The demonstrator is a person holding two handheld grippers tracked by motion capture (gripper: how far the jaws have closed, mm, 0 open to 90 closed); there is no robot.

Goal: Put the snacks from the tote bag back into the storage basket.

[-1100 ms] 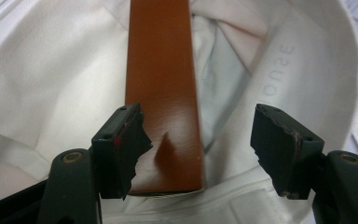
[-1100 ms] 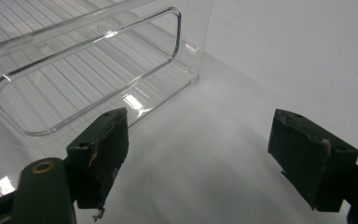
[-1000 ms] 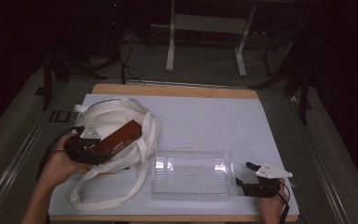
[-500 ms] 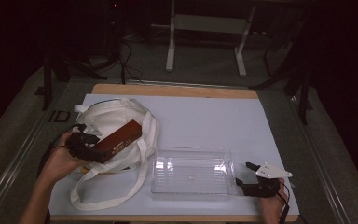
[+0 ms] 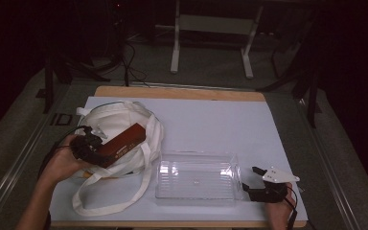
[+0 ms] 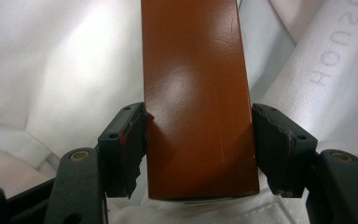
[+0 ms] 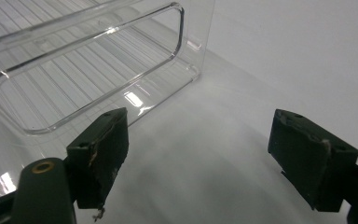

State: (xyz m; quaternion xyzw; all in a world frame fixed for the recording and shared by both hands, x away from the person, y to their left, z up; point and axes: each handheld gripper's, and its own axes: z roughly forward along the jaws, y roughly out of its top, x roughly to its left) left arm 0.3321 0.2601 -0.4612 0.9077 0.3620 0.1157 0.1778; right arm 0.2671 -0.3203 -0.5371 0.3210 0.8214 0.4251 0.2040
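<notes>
High view: the left gripper point(image 5: 92, 147) has just been closing its jaws on the near end of a brown box point(image 5: 122, 143) lying on a white tote bag point(image 5: 117, 125); the hand hides the bag's left edge. A clear tray point(image 5: 196, 176) sits beside it.

Left gripper view: the box's far end is cut off; jaws clamp its sides.

Right gripper view: the right gripper point(image 7: 200, 154) rests released, the tray wall just ahead.

The brown box point(image 5: 122, 143) is long, glossy and rectangular, its smooth face catching a soft highlight; it lies slanted on the white cloth bag point(image 5: 117, 125) at the table's left; its near end point(image 6: 198, 154) sits between the left gripper's 2 black jaws, both pads against its sides.
</notes>
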